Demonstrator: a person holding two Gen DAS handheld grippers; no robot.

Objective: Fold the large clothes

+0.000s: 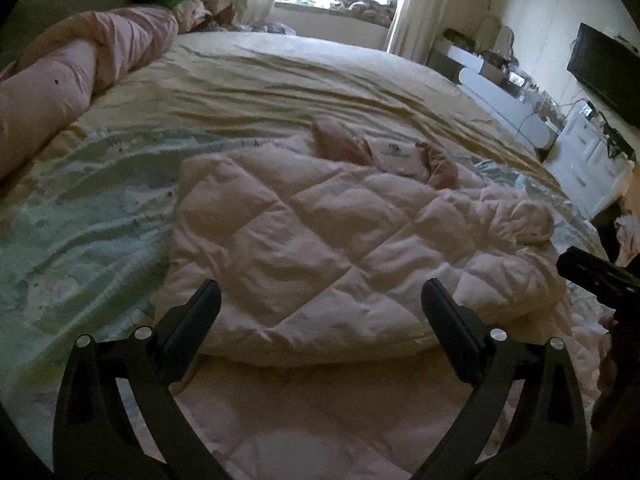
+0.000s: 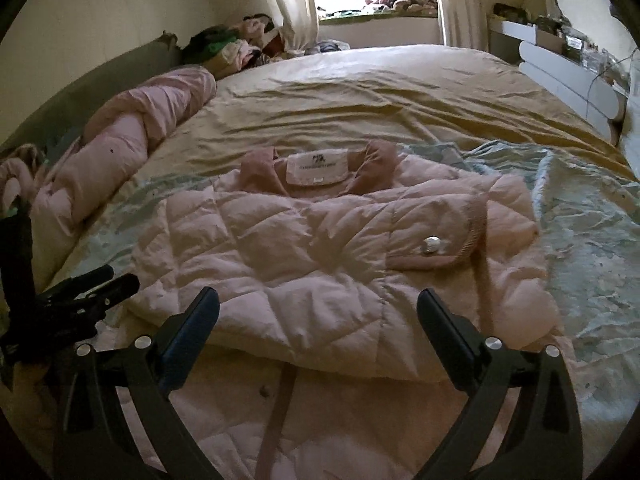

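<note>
A pale pink quilted jacket [image 1: 320, 248] lies on the bed, partly folded over itself, collar and white label [image 2: 318, 168] at the far end. A pocket flap with a silver snap [image 2: 430, 246] faces up in the right wrist view [image 2: 320, 264]. My left gripper [image 1: 320, 300] is open and empty, hovering above the jacket's near fold. My right gripper [image 2: 318, 308] is open and empty, above the same near edge. The left gripper shows at the left edge of the right wrist view [image 2: 96, 284]; the right gripper shows at the right edge of the left wrist view [image 1: 592, 276].
The bed has a yellow sheet [image 2: 380, 96] and a light green patterned cover [image 2: 592, 216]. A rolled pink duvet [image 1: 72, 80] lies along the left side. Piled clothes [image 2: 236, 46] sit by the window. White drawers [image 1: 588, 160] and a dark screen [image 1: 604, 68] stand at right.
</note>
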